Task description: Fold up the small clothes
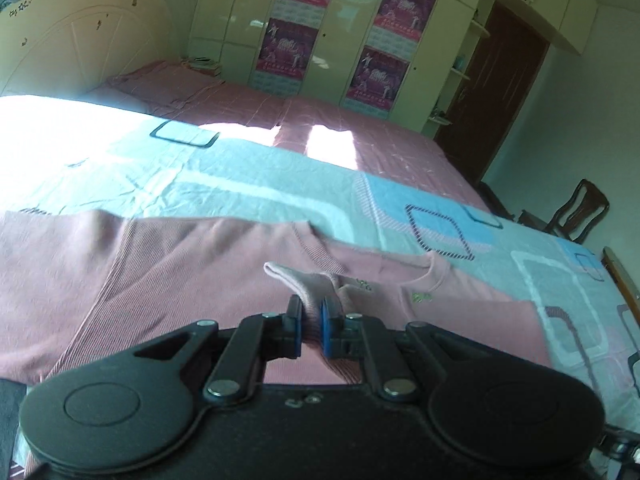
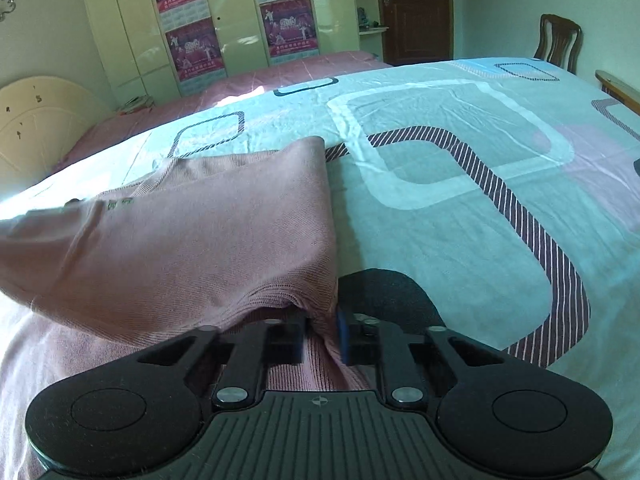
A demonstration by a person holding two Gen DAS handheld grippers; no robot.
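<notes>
The pink top [image 2: 192, 232] runs off frame, blurred at left. Left gripper [image 1: 311, 322] and right gripper [image 2: 322, 334] each pinch its ribbed cloth, folded over itself.

The bed [image 2: 460, 208] is covered by a pale teal sheet [image 1: 224, 184] printed with rounded squares in white, blue and dark stripes. A pink ribbed garment [image 2: 208, 232] lies on the sheet toward the near edge, partly folded over itself. Beyond the sheet, a pink checked cover [image 1: 360, 120] spreads to the bed's far edge, with a pink pillow [image 1: 160, 84] at the headboard end.
</notes>
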